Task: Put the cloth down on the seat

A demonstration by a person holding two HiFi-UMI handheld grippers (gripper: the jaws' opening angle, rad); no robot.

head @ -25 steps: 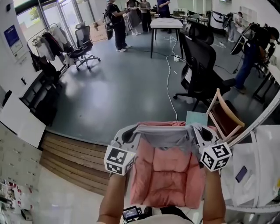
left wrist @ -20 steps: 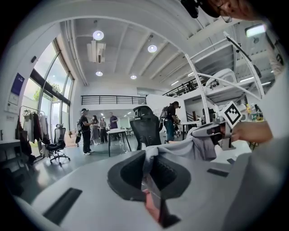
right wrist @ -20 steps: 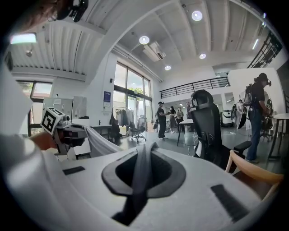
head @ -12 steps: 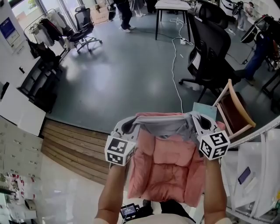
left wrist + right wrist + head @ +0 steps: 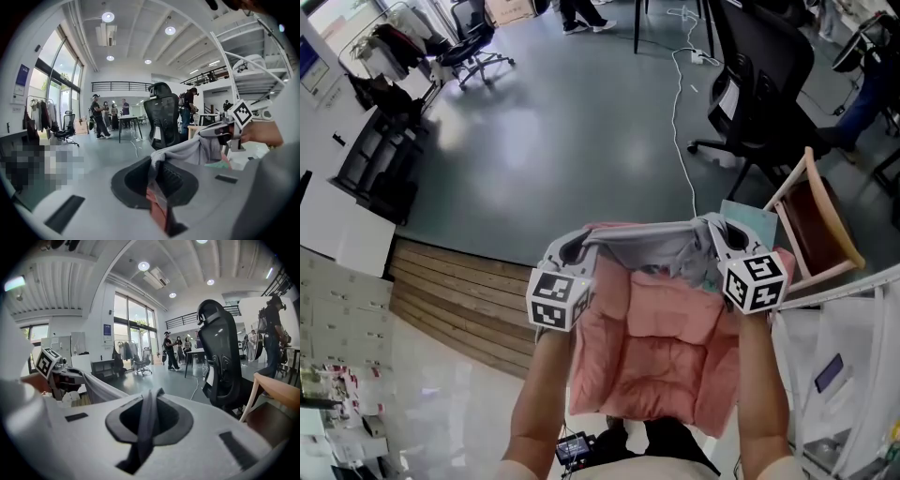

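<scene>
Cloth [image 5: 649, 261], grey, hangs stretched over the far end of the pink seat cushion [image 5: 656, 361]. Left hand-held gripper [image 5: 570, 251] is clamped on one corner, right hand-held gripper [image 5: 719, 240] on the other.

Open office, swivel chairs [image 5: 764, 80], table [image 5: 127, 119], clothes rack [image 5: 38, 115]

No text can be read; print on the blue wall poster [image 5: 21, 79] is too small.
</scene>
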